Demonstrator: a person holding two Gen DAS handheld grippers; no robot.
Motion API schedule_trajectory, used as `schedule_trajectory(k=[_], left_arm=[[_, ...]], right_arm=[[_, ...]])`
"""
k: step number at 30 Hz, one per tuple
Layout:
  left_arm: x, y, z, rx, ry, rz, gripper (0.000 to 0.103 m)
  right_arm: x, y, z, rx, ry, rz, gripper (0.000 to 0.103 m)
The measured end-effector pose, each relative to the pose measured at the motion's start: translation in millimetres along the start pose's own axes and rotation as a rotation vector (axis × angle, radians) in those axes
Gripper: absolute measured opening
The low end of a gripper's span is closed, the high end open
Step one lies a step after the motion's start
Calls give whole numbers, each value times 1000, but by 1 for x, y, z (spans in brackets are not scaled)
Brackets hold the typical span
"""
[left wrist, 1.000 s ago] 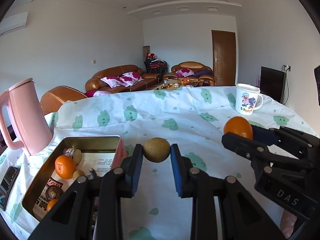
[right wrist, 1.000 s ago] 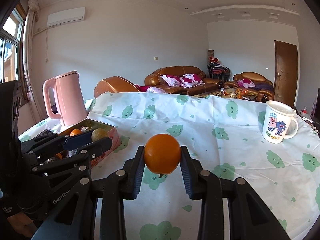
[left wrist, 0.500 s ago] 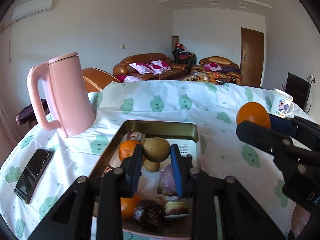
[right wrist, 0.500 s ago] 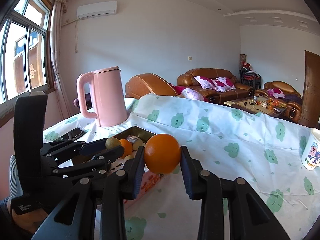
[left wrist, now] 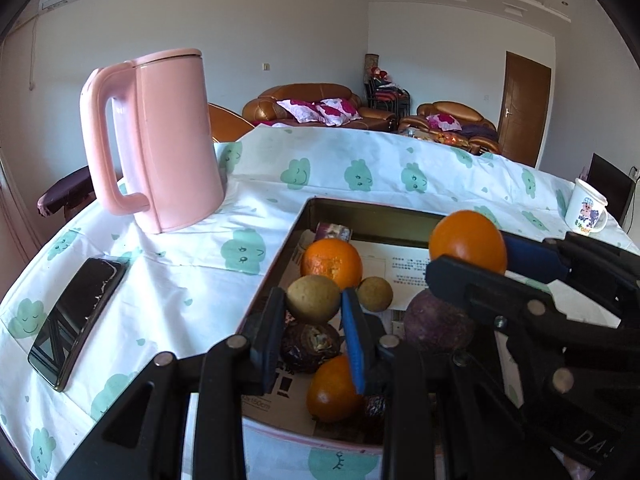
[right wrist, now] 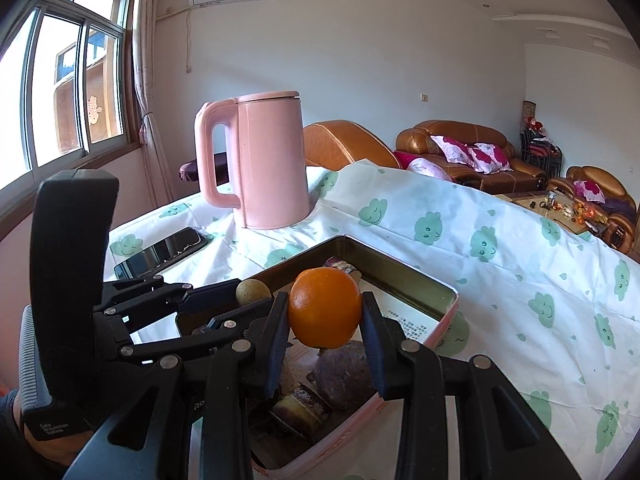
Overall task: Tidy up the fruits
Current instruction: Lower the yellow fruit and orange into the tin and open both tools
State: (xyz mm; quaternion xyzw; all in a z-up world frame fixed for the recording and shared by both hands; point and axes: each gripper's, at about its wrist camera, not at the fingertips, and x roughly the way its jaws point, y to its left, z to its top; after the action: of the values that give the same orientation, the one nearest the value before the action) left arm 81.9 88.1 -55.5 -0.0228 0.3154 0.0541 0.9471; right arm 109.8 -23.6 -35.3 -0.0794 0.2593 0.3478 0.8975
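My left gripper (left wrist: 313, 300) is shut on a small tan-brown round fruit (left wrist: 313, 299) and hangs over the near half of the metal tin (left wrist: 376, 212). My right gripper (right wrist: 325, 310) is shut on an orange (right wrist: 325, 307), held over the same tin (right wrist: 404, 270). In the left wrist view that orange (left wrist: 467, 240) shows at the right. Inside the tin lie an orange (left wrist: 331, 261), a second orange (left wrist: 334, 390), a tan fruit (left wrist: 375, 294), a purple fruit (left wrist: 436, 322) and a dark wrinkled fruit (left wrist: 310, 343).
A pink kettle (left wrist: 160, 140) stands left of the tin, with a black phone (left wrist: 76, 316) in front of it near the table's left edge. A white cartoon mug (left wrist: 588, 210) sits at the far right. The cloth with green cloud prints (right wrist: 520, 264) covers the table.
Both grippers have swung left from over the bare cloth to above the tin, each keeping its fruit. The kettle and phone have come into closer view.
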Motion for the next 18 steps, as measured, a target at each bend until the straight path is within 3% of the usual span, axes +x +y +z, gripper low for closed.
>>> schedule_trajectory(k=[3,7,12,18], left_arm=[[2,-2,-2,21,26,-11,32],[0,-6,-4,43,28,10,60],[-4,-6,-5,48,15,28,65],[-10,1,-6,24,1,36,71]], right_arm=[[8,-1,-1,11,38,52,37],[11,2,-2,15,53,76,38],[7,3,-1,16,44,80,59],[-7,5,-3,-3,9,33,60]])
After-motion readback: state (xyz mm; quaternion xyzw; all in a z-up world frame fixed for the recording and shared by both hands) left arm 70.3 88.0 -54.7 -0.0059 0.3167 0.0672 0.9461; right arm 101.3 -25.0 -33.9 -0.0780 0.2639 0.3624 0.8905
